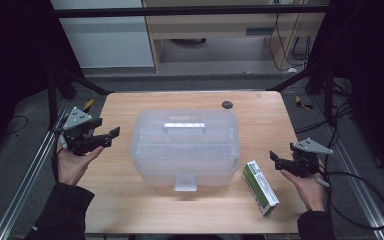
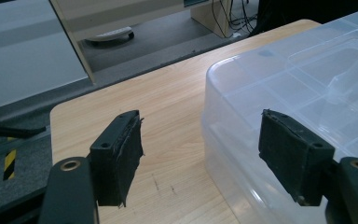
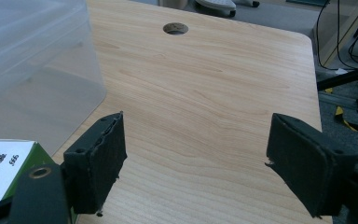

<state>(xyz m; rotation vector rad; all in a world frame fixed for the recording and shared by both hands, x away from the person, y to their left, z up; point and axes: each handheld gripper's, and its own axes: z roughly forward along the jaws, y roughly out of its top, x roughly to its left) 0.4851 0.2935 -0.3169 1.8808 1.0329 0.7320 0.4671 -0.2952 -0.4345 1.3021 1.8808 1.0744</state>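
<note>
Clear plastic storage box (image 1: 185, 147), lid shut, sits mid-table with its front latch (image 1: 185, 181) toward the person; handle (image 1: 184, 127) flat on the lid. Green-and-white carton (image 1: 260, 187) lies flat just beside the box's front right corner, near the table's front edge. Wooden table (image 1: 125, 200) has bare strips left and right of the box and a wider bare band behind it, round cable hole (image 1: 227, 104) at the back right. Left gripper (image 1: 107, 136) held over the left table edge, jaws spread wide, nothing between them, box side wall near its tips. Right gripper (image 1: 278, 165) over the right edge, jaws also spread and empty, carton just beside its lower jaw, apart from it
</note>
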